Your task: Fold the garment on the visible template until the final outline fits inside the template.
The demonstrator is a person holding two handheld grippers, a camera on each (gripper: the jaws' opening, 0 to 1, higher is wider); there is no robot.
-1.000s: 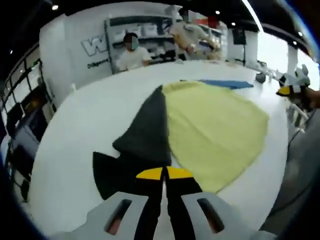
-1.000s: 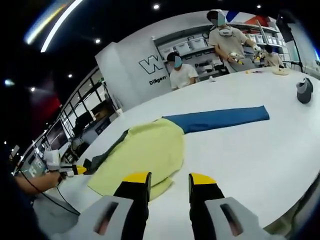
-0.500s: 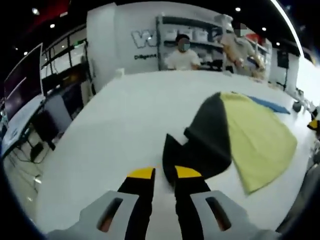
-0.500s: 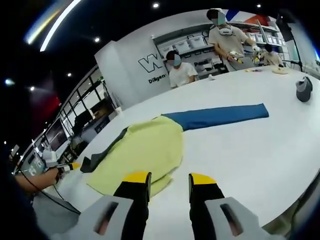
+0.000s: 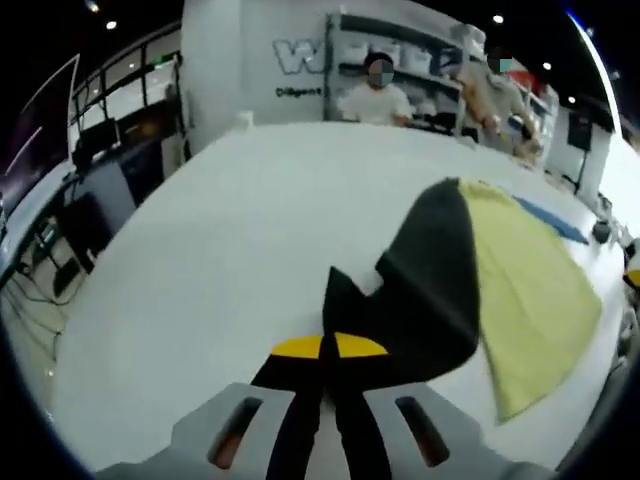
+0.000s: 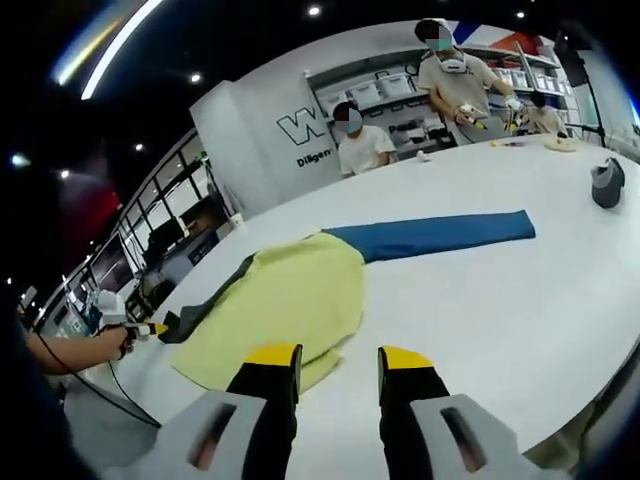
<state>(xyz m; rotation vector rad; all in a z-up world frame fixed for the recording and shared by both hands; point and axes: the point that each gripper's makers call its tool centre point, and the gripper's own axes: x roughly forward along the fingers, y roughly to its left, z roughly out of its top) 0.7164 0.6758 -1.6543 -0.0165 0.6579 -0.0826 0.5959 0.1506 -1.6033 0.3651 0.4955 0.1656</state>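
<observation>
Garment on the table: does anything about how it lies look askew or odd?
Nothing damaged. The garment lies loosely, its dark sleeve pinched in the shut left hand-held gripper, and a blue strip sticks out from under it. The right hand-held gripper is open.

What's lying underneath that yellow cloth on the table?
A dark garment sticks out along one edge of the yellow cloth, and a blue strip reaches out at another. How far either runs beneath is covered. The white table is below.
</observation>
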